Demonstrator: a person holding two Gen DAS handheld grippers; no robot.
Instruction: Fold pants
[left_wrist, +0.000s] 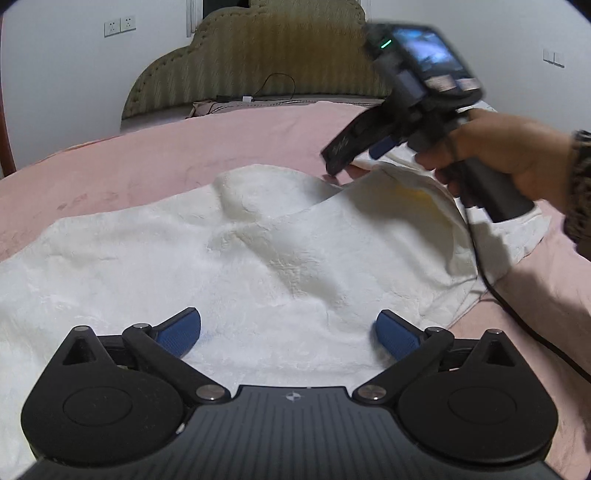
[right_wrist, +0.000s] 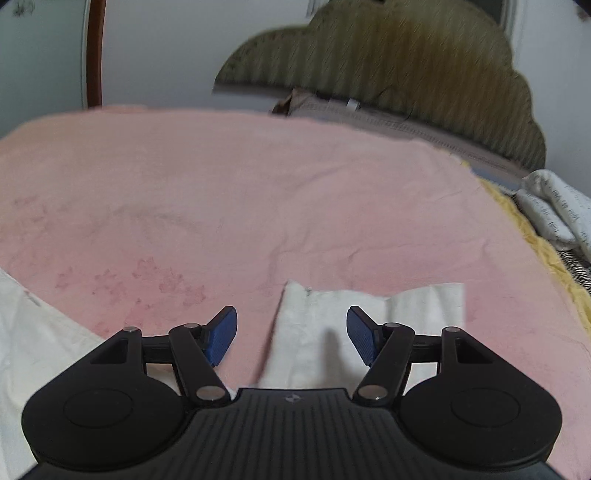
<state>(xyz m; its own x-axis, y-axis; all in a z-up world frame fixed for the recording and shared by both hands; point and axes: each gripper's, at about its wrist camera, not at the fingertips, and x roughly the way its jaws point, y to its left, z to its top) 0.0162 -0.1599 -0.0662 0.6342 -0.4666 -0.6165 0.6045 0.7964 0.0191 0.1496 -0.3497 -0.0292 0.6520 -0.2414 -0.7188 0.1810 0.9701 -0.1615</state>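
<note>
A: Where are the pants (left_wrist: 258, 251) sitting?
B: Lying rumpled across the pink bed (left_wrist: 184, 147), white fleece, looking soft, light and floppy, likely sagging when lifted.
A: Jaws?
B: Left gripper (left_wrist: 288, 332) is hovering wide above the cloth, holding nothing. Right gripper (right_wrist: 291, 336) is gaping too, over a hem edge.
A: Grab point?
B: I'm guessing pinch the edges.

Right gripper (left_wrist: 347, 155) motion-blurred at 1 o'clock, fingertip gap unreadable. White pants (left_wrist: 229, 258) cut off at 9 o'clock edge. Headboard (right_wrist: 388, 66) smeared at 12 o'clock in right wrist view.
</note>
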